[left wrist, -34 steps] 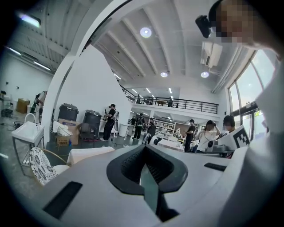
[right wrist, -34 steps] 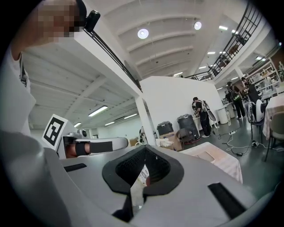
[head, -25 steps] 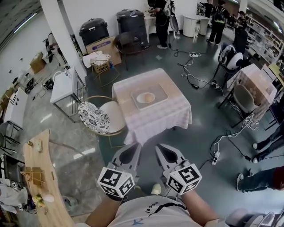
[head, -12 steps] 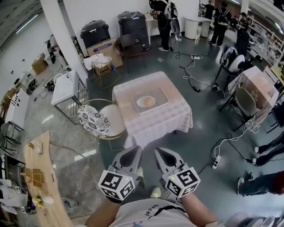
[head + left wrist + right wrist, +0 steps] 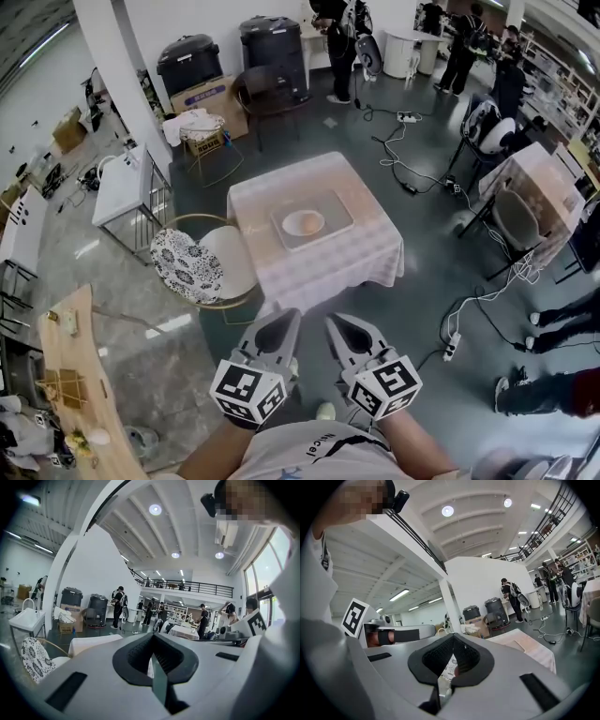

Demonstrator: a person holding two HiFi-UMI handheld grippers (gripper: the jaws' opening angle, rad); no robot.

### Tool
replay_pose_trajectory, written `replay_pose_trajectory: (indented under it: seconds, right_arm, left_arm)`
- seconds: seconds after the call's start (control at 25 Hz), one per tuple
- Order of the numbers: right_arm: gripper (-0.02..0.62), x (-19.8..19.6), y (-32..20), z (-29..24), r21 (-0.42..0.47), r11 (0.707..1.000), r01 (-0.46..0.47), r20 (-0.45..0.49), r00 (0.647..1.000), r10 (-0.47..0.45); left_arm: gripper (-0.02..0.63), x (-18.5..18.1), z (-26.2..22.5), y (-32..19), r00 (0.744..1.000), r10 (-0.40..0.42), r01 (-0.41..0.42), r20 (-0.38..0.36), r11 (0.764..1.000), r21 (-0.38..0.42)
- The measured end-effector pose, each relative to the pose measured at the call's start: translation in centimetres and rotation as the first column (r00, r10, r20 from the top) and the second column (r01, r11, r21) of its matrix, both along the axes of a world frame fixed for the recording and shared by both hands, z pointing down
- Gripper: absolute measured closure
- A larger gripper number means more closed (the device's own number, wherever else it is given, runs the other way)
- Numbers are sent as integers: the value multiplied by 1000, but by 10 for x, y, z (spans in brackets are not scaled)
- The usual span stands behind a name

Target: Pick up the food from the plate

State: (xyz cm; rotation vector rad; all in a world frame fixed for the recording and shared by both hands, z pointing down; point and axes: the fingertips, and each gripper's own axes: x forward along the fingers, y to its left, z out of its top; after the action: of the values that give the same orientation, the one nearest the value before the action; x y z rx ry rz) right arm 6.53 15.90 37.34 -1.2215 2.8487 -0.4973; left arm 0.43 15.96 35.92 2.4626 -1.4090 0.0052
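I stand in a big open lab hall: a grey floor with loose cables [image 5: 401,169], black bins [image 5: 190,58], a cardboard box [image 5: 202,94], shelves [image 5: 553,66] and a balcony railing [image 5: 187,587] above.

left gripper [image 5: 284,323] and right gripper [image 5: 337,326] side by side — jaws together, both empty, pointing forward

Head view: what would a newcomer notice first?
The square table under a pale cloth stands mid-floor, bearing a white plate of round tan food. Low in the frame, the left gripper and right gripper, grey with black-and-white marker cubes, point toward it, both shut and empty.
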Motion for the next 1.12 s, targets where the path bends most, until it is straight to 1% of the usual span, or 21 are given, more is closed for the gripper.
replay_pose_trajectory:
  seconds: [0.24,0.52,0.72,0.96,1.12]
  right_arm:
    - [581,-27,-55,13,-31,999,-14,-19,1000,14]
    - [581,-63,-119,24,-56,996,-62,-39,997,60]
    - [581,-82,-152,33,-70,994,-81,-65,995,76]
    - [581,-85,-181,38,-83,990,-116,-97,989,108]
    - [581,-75,-206,45,-90,986,-142,-104,986,133]
  left_arm:
    - [600,-22,12,-58,999,23,-23,36,1000,7]
    - [600,-53,26,-123,996,74,-74,47,997,-2]
    - [600,-66,36,-159,994,105,-104,36,994,-10]
    - [600,-69,46,-193,991,132,-132,20,991,-28]
    - [600,-61,53,-213,989,146,-145,28,989,-36]
